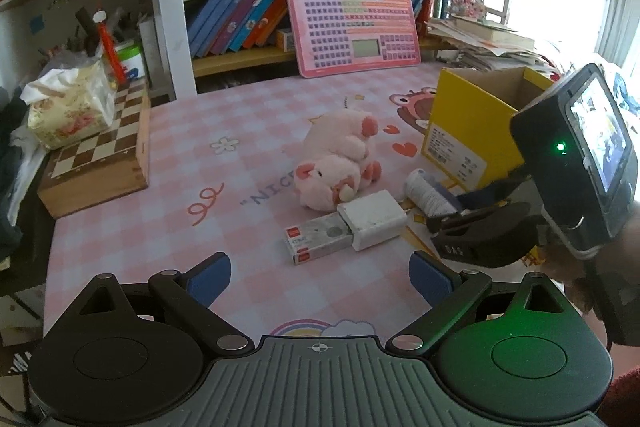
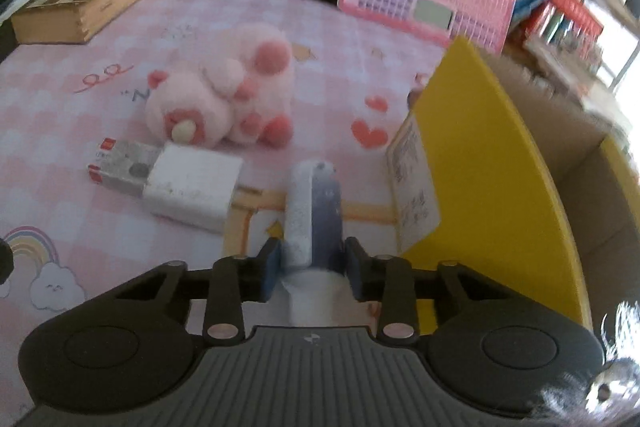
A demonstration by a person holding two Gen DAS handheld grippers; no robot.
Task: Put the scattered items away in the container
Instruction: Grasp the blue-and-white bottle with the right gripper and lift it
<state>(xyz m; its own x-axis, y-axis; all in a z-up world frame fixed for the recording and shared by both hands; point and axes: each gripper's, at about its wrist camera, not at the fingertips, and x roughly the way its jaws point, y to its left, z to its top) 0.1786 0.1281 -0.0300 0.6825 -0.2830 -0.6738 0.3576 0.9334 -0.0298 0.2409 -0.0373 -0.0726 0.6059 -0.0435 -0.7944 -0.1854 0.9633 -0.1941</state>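
At lower centre, the right gripper (image 2: pixel 312 263) clamps the white tube (image 2: pixel 310 211) beside the yellow box (image 2: pixel 492 163), while the left gripper (image 1: pixel 320 279) gapes empty.

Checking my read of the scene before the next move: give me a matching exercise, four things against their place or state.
Things:
1. tube
2. charger
3. plush pig
4. left gripper

States:
A. lies on its side on the mat, just behind the charger
B. open, nothing between its fingers
C. clamped between the right gripper's pads, beside the yellow box
D. lies across one end of a small flat carton

Pairs: 1-C, 2-D, 3-A, 4-B
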